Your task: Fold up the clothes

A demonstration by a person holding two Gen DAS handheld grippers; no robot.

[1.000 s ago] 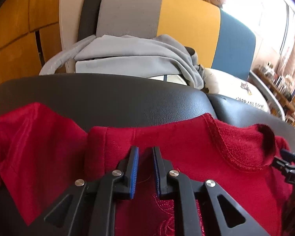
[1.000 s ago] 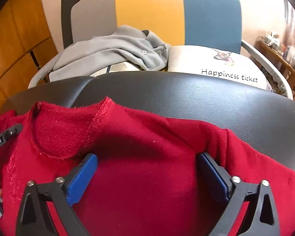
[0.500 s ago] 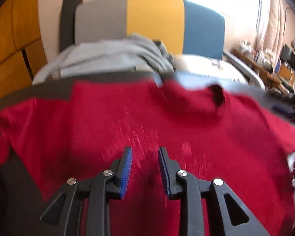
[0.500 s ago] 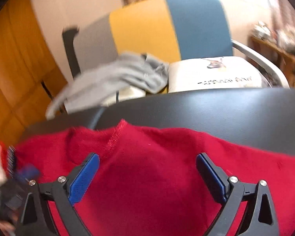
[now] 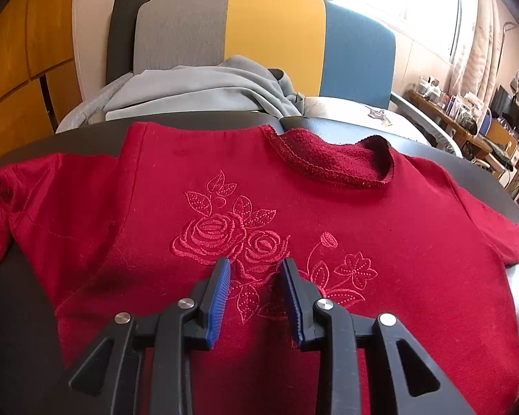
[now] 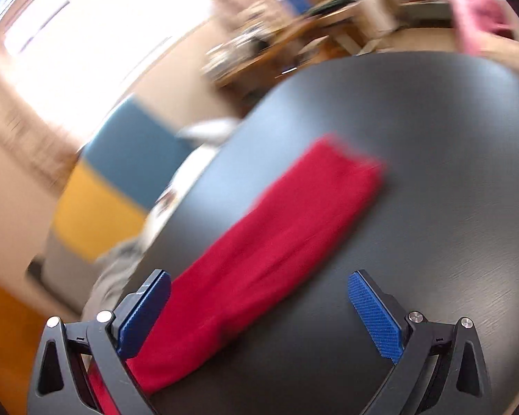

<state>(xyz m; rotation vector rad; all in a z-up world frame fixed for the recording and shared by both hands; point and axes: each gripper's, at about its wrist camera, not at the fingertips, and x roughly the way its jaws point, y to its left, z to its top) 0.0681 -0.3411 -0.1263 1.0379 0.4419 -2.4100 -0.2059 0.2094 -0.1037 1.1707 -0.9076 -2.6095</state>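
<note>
A red sweater point(image 5: 328, 207) with embroidered roses lies front up on the black table point(image 5: 69, 135), collar toward the far edge and both sleeves spread out. My left gripper point(image 5: 256, 266) hovers over the embroidery. Its jaws are opening, and no cloth is pinched between the blue pads. In the blurred, tilted right wrist view, the sweater's sleeve point(image 6: 276, 235) stretches across the table point(image 6: 432, 173). My right gripper point(image 6: 259, 273) stands wide open above the sleeve's near end, holding nothing.
Behind the table stands a chair with a grey, yellow and blue back point(image 5: 276, 34). On its seat lie a grey garment point(image 5: 197, 86) and a white cushion point(image 5: 356, 110). Cluttered shelves point(image 5: 484, 121) fill the far right, wooden cabinets point(image 5: 17, 52) the left.
My left gripper drew back from the shoulder edge to above the embroidery and its jaws widened. My right gripper swung away from the collar area and rolled, now facing the sleeve.
</note>
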